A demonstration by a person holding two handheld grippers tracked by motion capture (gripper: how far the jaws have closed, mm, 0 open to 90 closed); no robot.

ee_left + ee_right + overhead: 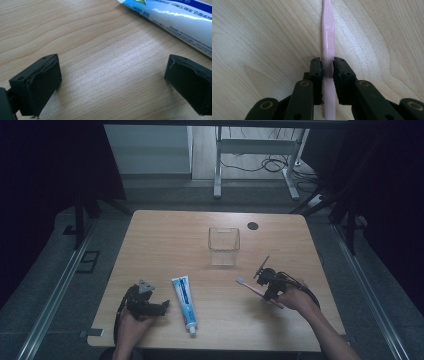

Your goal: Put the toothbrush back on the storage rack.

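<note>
A light wooden desk [165, 235] is seen from above, with a person's forearms reaching in from the near edge. The left gripper [165, 306] lies low near the near-left corner, held in the left hand [131, 327]. In the left gripper view its two black jaws stand wide apart over bare wood, holding nothing. Just beside it, toward the middle of the near edge, lies a white and blue toothpaste tube [184, 300], flat on the desk with its cap pointing to the near edge; the left gripper view shows the tube [180, 17] crossing the upper right, apart from the jaws.

The right gripper [263, 281] sits toward the right edge, held in the right hand [296, 299]. In the right gripper view its jaws are closed tight on the handle of a pink toothbrush [328, 37], which runs straight ahead between them. From above, the brush [247, 286] lies low over the desk, its bristle end pointing toward the middle.

A clear square cup [224, 246] stands upright near the middle of the desk, toward the far edge. A small dark round disc [253, 225] sits close to the far edge.
</note>
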